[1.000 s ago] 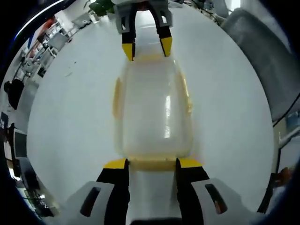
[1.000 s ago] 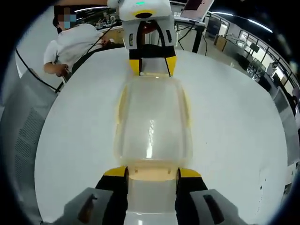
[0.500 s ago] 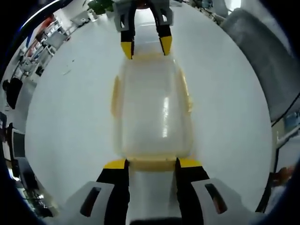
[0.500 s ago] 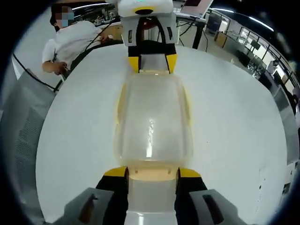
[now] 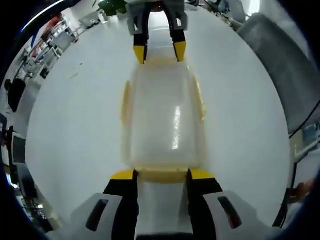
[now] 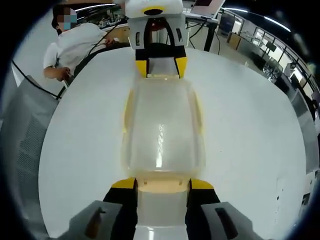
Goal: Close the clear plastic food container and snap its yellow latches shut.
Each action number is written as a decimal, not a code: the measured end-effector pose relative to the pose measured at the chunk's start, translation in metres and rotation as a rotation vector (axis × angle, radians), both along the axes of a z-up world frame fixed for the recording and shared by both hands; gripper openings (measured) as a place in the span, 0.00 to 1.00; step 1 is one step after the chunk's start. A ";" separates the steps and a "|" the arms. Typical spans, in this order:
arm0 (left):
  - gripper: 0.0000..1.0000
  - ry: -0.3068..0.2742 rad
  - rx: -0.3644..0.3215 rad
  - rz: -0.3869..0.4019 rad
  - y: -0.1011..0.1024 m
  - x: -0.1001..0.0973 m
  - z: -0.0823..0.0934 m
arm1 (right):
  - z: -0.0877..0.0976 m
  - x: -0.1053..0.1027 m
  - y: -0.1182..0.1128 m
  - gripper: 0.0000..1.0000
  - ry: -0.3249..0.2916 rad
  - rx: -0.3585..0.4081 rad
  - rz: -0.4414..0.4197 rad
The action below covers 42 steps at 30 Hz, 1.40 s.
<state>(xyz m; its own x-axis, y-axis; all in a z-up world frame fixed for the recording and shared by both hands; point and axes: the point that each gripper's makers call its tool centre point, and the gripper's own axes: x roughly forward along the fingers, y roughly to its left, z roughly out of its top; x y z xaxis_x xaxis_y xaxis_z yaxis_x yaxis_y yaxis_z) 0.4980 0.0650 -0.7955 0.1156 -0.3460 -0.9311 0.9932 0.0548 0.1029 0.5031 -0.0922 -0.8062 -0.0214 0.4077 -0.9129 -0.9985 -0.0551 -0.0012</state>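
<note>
Lengthwise, container: the clear plastic food container point(image 5: 163, 117) lay on the round white table point(image 5: 70, 130), its lid down on top, one short end toward each gripper.
Left gripper: the left gripper point(image 5: 161, 175) stood at the container's near short end in the left gripper view, its yellow-tipped jaws apart, one at either side of the yellow latch point(image 5: 162, 174) there; whether they touched the latch could not be told.
Right gripper: the right gripper point(image 6: 162, 183) stood the same way at the opposite short end in the right gripper view, jaws spread to either side of the end latch point(image 6: 162, 184).
Cross views: the right gripper showed at the far end of the container in the left gripper view, tips parted at the container's edge; the left gripper showed likewise at the far end in the right gripper view.
Side latches: yellow side latches point(image 5: 124, 102) ran along both long sides, close against the walls.
Surroundings: a grey chair back point(image 5: 280, 65) stood beside the table; a person in a white top point(image 6: 75, 45) sat beyond the far rim in the right gripper view.
</note>
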 end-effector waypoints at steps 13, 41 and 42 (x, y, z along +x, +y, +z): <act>0.36 -0.029 0.034 0.012 0.009 0.004 0.019 | 0.021 -0.003 0.005 0.34 -0.026 0.036 0.001; 0.36 -0.113 0.020 -0.032 -0.028 -0.003 0.069 | 0.074 -0.017 -0.032 0.34 -0.088 0.013 -0.023; 0.36 -0.115 0.018 -0.032 -0.029 -0.004 0.071 | 0.076 -0.017 -0.033 0.34 -0.091 0.013 -0.023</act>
